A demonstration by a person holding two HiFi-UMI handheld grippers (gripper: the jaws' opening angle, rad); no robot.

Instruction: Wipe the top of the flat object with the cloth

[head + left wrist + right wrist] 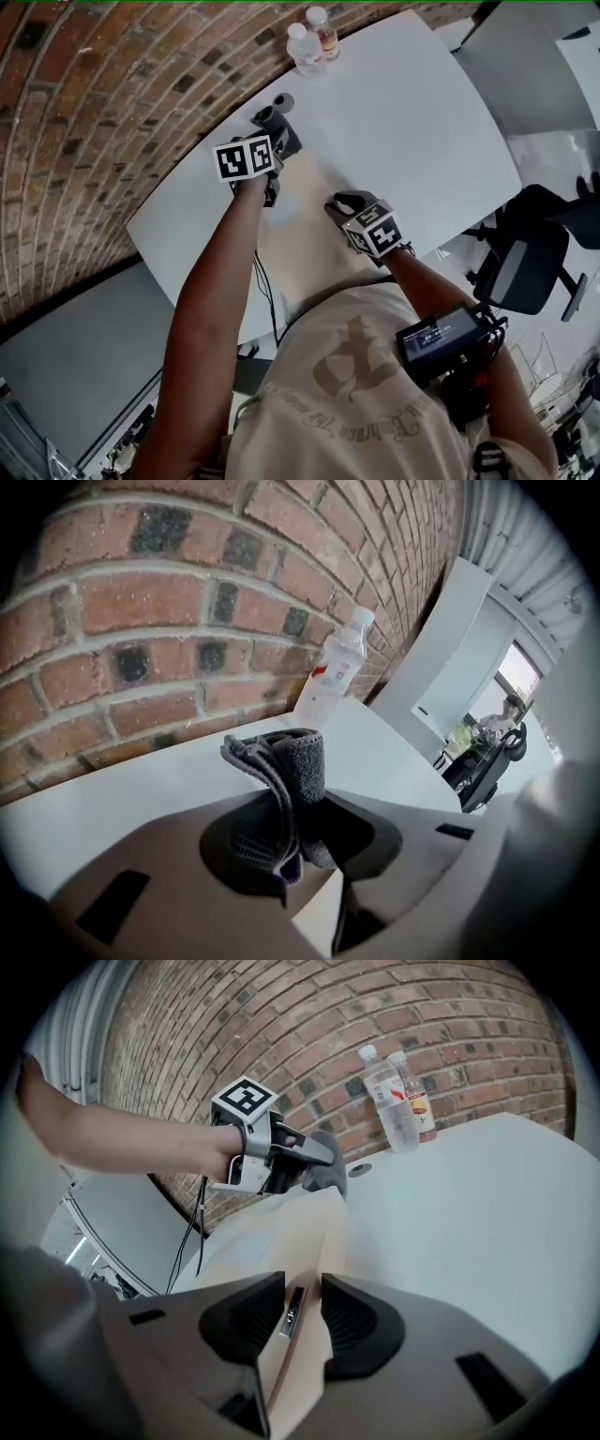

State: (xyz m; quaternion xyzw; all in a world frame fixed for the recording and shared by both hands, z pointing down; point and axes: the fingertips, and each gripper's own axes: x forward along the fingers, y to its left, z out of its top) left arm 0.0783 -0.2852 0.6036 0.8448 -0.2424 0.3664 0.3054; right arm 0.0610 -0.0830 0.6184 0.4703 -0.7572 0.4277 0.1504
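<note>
Left gripper (300, 844) clamps grey cloth (292, 766) at far end of beige flat board (272, 1241).
Right gripper (302, 1312) released astride board edge; two clear plastic bottles (386, 1101) beyond on white counter (469, 1222).

My left arm (216, 300) was stretched well forward, bare to the wrist. It carried the left gripper (279, 120) ahead of my right gripper (302, 1302) and off to that one's left, nose tipped down. The left jaws were clamped on a bunched cloth (292, 771) that stood up out of them. My right forearm (441, 281) was bent in close to my body, with its gripper held low and also angled down. Its jaws stood a little apart, with the thin edge of the flat object (281, 1232) between them and neither pad pressing on it.
</note>
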